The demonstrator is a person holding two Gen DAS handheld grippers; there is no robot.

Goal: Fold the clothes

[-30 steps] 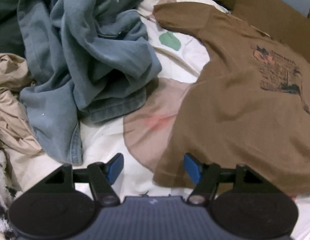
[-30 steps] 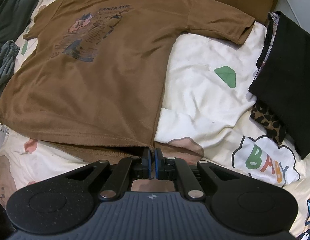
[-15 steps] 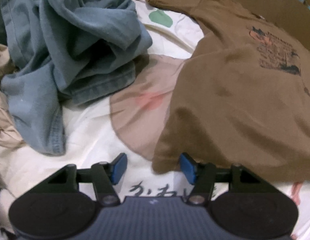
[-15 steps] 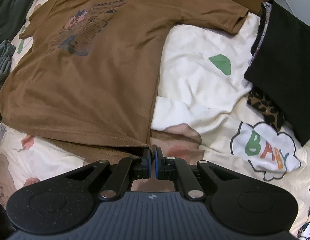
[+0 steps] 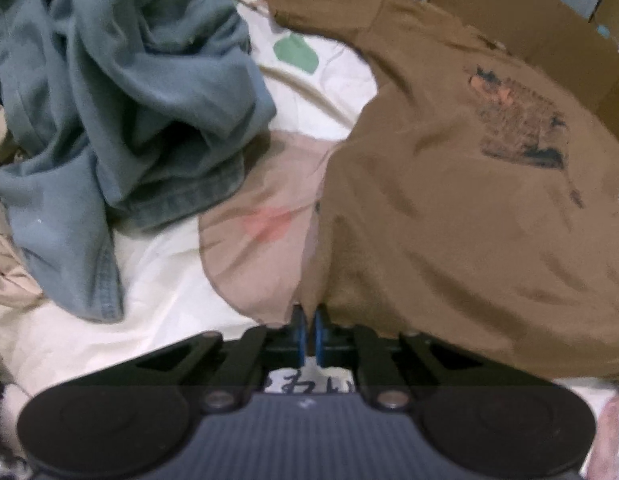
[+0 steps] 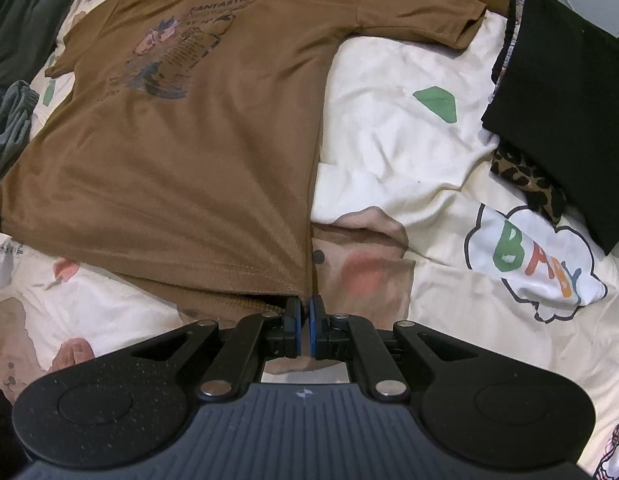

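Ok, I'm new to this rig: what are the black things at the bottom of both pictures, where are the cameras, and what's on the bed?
Each picture comes from a camera fixed on a hand-held two-finger gripper, looking forward along its fingers. There is no robot arm; a person carries one gripper in each hand. The black shape with blue pads at the bottom is the gripper itself.

In the left wrist view, the left gripper is shut on one bottom corner of the brown T-shirt. In the right wrist view, the right gripper is shut on the other bottom corner of the shirt.

The shirt lies spread, print up, on a cartoon-printed bedsheet. Beside it on one side is a crumpled heap of blue denim clothing; on the other, a folded black garment lies on leopard-print fabric.
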